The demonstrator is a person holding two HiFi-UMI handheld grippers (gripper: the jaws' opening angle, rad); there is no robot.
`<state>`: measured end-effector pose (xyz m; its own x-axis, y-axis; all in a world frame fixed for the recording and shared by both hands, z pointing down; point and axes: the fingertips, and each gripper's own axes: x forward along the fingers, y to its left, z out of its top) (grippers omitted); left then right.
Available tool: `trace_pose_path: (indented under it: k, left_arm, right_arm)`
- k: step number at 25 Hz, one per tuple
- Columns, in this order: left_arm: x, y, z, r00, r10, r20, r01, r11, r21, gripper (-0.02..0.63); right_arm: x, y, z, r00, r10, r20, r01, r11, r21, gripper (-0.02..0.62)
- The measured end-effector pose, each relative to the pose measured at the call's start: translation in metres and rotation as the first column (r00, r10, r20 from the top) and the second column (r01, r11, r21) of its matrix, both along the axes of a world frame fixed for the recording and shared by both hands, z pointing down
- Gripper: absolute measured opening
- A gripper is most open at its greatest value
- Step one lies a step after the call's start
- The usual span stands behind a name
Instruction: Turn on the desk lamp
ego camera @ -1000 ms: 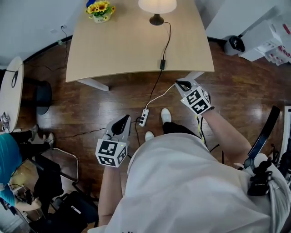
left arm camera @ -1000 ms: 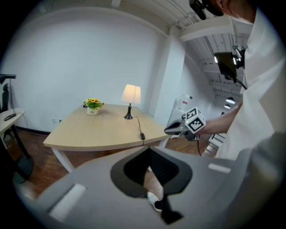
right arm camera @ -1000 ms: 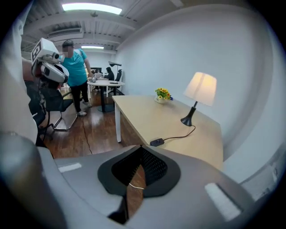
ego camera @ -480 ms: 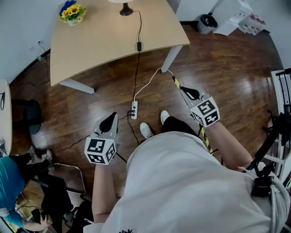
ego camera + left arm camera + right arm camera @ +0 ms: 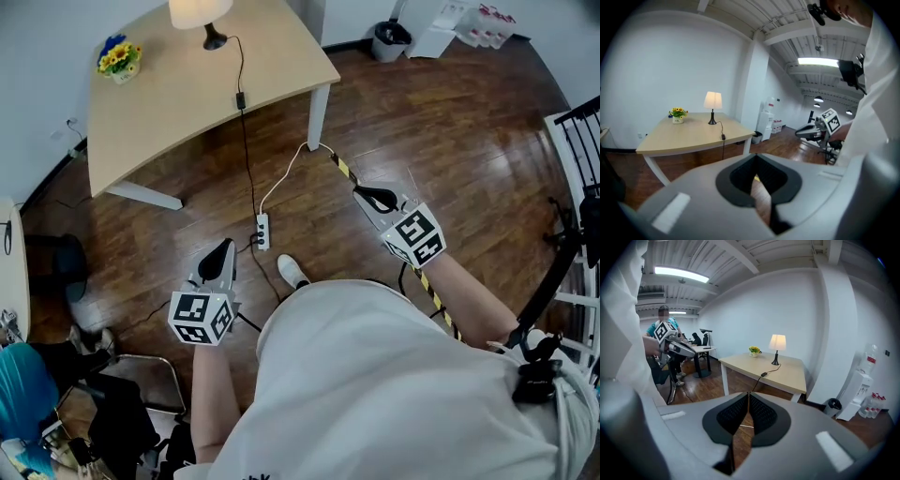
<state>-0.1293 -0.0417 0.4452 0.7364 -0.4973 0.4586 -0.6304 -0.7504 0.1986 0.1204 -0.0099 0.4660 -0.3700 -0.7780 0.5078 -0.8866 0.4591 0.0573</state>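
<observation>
Desk lamp (image 5: 200,11) at the bench's (image 5: 169,112) far edge, well apart from the left claw (image 5: 221,254) and right claw (image 5: 374,197), both closed and empty; best approach probably targets the cord's inline switch (image 5: 240,98).
</observation>
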Motion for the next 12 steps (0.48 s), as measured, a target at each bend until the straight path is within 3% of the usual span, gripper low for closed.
trace_pose_path:
  k: [5,12]
  left_arm:
    - [0.028,0.046,-0.006,1.000,0.019,0.015,-0.020,1.000,0.015,0.018]
    - [0.056,0.129,-0.015,0.998,-0.027,0.065,0.026,1.000,0.015,0.018]
  right_arm:
    - [0.030,0.056,0.013,0.999,0.030,0.023,-0.030,1.000,0.002,0.002]
    - [0.037,0.111,0.000,0.995,-0.058,0.085,0.056,0.998,0.017,0.002]
